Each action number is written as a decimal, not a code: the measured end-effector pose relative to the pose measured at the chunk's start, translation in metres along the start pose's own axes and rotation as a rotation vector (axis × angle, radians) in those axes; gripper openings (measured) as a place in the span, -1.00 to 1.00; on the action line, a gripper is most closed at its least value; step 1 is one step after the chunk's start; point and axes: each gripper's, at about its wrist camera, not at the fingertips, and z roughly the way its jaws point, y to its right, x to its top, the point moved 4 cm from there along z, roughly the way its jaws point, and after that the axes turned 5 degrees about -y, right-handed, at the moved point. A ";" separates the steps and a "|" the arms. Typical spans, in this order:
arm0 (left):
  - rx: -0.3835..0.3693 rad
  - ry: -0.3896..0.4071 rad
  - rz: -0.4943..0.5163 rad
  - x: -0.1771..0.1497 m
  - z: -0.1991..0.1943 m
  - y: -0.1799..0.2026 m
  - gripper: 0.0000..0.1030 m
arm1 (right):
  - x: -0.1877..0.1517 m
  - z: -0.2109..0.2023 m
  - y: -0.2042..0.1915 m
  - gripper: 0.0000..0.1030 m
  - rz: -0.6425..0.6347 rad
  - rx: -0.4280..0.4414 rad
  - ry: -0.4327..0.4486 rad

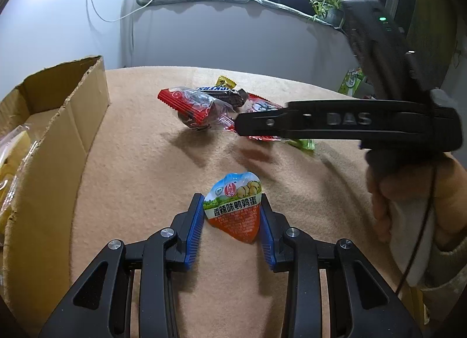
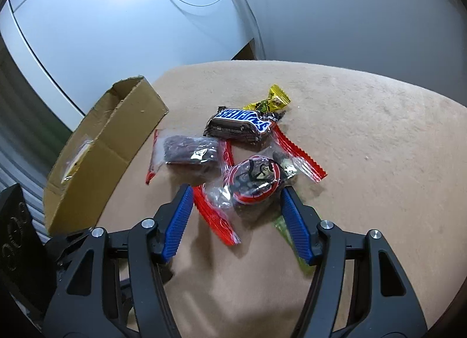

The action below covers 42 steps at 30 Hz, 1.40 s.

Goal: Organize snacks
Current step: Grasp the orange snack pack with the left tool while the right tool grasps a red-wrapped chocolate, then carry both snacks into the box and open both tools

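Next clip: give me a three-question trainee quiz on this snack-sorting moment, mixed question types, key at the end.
1. True or false: the left gripper pinches the quail-egg packet.
2. Which snack lies between the right gripper's open jaws? A) Snickers bar B) red-edged round snack C) yellow candy
3. Fill in: the cardboard box holds some ____ already.

Key: 1 true; 2 B; 3 snacks

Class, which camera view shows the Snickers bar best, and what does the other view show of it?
The right wrist view: the Snickers bar lies unobstructed, its logo fully readable. In the left wrist view it sits farther off, partly hidden behind a red-edged wrapper.
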 end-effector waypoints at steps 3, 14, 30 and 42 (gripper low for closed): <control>-0.003 0.001 -0.001 0.000 0.000 0.000 -0.34 | -0.001 0.001 -0.002 -0.05 -0.010 -0.012 0.009; -0.016 0.012 -0.007 -0.001 -0.002 -0.002 -0.34 | -0.020 -0.030 -0.003 -0.25 -0.017 -0.042 0.076; -0.041 0.080 0.039 -0.001 -0.042 0.020 -0.34 | -0.086 -0.130 -0.007 -0.25 0.016 -0.106 0.218; -0.038 0.176 0.089 0.004 -0.094 0.044 -0.34 | -0.100 -0.165 -0.024 -0.25 -0.011 -0.107 0.266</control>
